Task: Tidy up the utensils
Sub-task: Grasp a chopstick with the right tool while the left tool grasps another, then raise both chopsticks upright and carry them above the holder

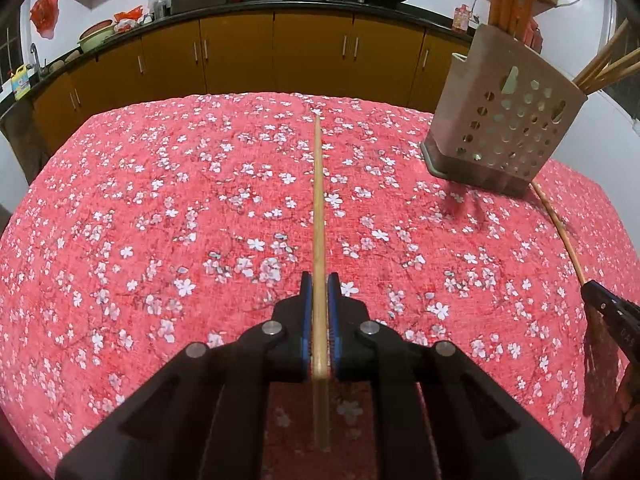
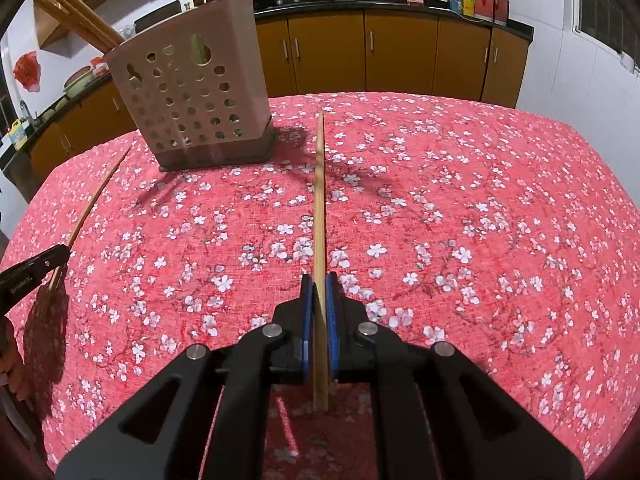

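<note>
Bamboo chopstick (image 1: pixel 319 208) clamped lengthwise in left gripper (image 1: pixel 320 280), second chopstick (image 2: pixel 320 200) likewise pinched in right gripper (image 2: pixel 319 280), both above red floral cloth (image 1: pixel 160 200); judgement: tilt tips down over perforated holder (image 2: pixel 192 96), aim between sticks already inside, then release.

A pale wooden chopstick (image 1: pixel 319 216) is being clamped lengthwise between blue pads, pointing straight ahead above the floral cloth. A second matching chopstick (image 2: pixel 319 216) is being gripped the same way, its tip reaching toward the far table edge. A beige perforated utensil holder (image 2: pixel 192 100) is standing upright on a darker base, tall wooden chopsticks (image 2: pixel 76 16) leaning out of its top, some upright, some slanting outward.
</note>
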`<action>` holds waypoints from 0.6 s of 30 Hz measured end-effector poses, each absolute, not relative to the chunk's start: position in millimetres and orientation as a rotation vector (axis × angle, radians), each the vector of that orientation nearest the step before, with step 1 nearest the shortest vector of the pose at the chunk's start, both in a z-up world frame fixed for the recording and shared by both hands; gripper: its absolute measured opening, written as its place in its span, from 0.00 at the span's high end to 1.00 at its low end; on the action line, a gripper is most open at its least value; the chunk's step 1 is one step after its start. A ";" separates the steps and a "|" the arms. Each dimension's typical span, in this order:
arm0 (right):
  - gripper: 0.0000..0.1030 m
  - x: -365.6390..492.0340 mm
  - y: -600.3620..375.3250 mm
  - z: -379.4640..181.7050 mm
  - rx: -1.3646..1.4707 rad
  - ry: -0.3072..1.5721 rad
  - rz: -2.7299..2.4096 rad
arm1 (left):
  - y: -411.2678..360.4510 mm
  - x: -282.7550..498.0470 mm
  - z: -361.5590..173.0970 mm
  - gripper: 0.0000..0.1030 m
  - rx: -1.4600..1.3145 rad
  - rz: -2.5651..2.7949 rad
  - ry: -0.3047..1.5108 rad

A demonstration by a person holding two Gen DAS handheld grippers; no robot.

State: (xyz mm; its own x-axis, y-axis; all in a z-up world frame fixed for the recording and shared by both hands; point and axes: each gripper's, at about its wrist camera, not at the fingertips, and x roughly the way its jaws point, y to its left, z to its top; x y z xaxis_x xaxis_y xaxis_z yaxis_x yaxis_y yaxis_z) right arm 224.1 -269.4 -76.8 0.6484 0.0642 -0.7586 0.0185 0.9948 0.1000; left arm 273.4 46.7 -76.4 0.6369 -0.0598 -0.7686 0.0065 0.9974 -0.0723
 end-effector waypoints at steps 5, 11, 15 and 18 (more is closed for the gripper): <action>0.92 224.7 -268.7 -77.3 0.089 0.866 0.021 | 46.8 273.1 -75.9 0.90 -0.067 -0.035 0.883; 0.92 224.5 -268.8 -77.1 0.089 0.866 0.022 | 46.6 273.1 -75.7 0.90 -0.067 -0.034 0.884; 0.92 224.6 -268.6 -77.2 0.089 0.866 0.022 | 46.3 273.3 -75.8 0.90 -0.071 -0.035 0.884; 0.92 224.5 -269.1 -77.1 0.091 0.866 0.023 | 46.1 273.6 -75.7 0.90 -0.071 -0.035 0.885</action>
